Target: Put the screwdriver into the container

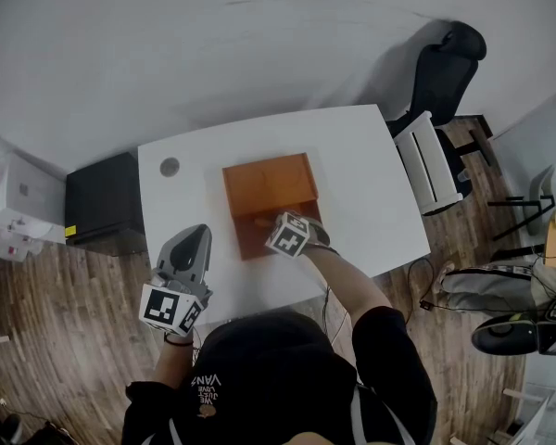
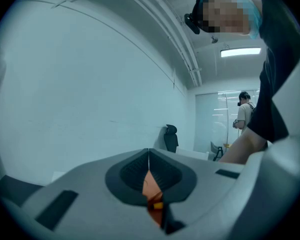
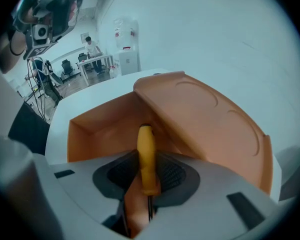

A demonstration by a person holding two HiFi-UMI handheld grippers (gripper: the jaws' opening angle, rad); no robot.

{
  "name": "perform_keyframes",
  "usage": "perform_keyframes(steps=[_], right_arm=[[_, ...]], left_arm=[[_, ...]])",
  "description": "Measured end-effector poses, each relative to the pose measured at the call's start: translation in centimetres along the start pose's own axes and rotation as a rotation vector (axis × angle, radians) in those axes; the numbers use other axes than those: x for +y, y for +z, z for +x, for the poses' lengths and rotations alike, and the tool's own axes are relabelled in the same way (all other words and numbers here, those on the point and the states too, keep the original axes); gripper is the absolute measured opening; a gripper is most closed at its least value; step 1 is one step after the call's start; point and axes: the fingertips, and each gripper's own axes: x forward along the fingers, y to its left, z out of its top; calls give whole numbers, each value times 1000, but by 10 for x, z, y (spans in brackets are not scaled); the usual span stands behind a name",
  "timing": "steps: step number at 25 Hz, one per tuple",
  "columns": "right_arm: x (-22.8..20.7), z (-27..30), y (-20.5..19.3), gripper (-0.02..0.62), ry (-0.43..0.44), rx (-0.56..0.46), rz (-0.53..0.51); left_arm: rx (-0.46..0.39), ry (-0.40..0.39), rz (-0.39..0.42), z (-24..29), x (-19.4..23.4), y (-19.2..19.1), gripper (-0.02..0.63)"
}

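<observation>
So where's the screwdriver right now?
In the right gripper view, the yellow-handled screwdriver is clamped in the right gripper, handle pointing into the open orange container. The head view puts them mid-way across the white table.

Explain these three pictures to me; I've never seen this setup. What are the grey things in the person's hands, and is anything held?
No robot: a person holds a two-jaw gripper in each hand. The wide picture comes from a head camera looking down on a white table with an open orange container. The other two come from cameras riding on each gripper, looking along its jaws. The right gripper is closed on a yellow-handled screwdriver, at the container. The left gripper, jaws together and empty, sits by the table's near edge.
</observation>
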Motion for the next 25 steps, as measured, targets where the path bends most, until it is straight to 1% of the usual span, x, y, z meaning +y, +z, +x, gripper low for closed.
perform_keyframes(steps=[3, 8, 16, 21, 25], right_arm=[[-1, -1, 0, 115, 11, 1, 11], [-1, -2, 0, 115, 12, -4, 27], [-1, -2, 1, 117, 10, -3, 44], [-3, -4, -1, 163, 13, -7, 66], [-3, -5, -1, 177, 3, -13, 72]], left_arm=[[4, 4, -5, 1, 0, -1, 14], [2, -2, 1, -1, -1, -1, 14], [4, 1, -11, -3, -1, -2, 14], [5, -3, -15, -3, 0, -2, 14], [4, -16, -8, -2, 1, -2, 14]])
